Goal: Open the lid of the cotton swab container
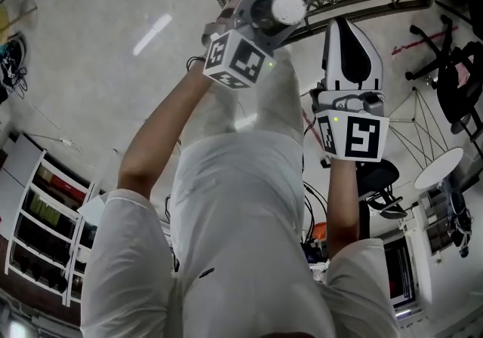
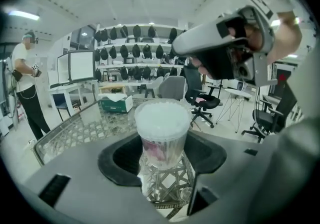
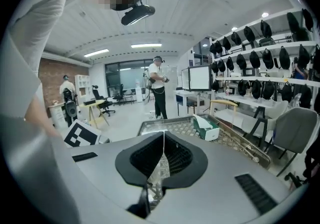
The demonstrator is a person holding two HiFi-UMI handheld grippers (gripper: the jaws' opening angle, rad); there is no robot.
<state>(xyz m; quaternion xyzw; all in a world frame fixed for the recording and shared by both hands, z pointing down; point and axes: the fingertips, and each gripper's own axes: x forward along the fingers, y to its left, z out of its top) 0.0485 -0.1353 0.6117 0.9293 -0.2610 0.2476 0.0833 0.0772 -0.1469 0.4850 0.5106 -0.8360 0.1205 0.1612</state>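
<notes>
The cotton swab container (image 2: 162,133) is a clear round tub with a white lid (image 2: 162,117) on top. It sits upright between the jaws of my left gripper (image 2: 162,154), which is shut on its sides and holds it above the glass table (image 2: 75,128). In the head view the white lid (image 1: 288,8) shows at the tip of the left gripper (image 1: 268,16). My right gripper (image 1: 343,27) is beside it to the right, shut with nothing in it. From its own camera the right gripper (image 3: 162,143) has its jaws pressed together. The right gripper (image 2: 220,38) hangs above and right of the tub.
The glass table (image 3: 185,128) has a lattice base and carries a green and white tissue box (image 3: 206,127). Office chairs (image 2: 200,100) stand behind it, with shelves of dark headsets (image 2: 135,53) along the wall. A person (image 3: 159,88) stands further back, another (image 2: 25,83) at left.
</notes>
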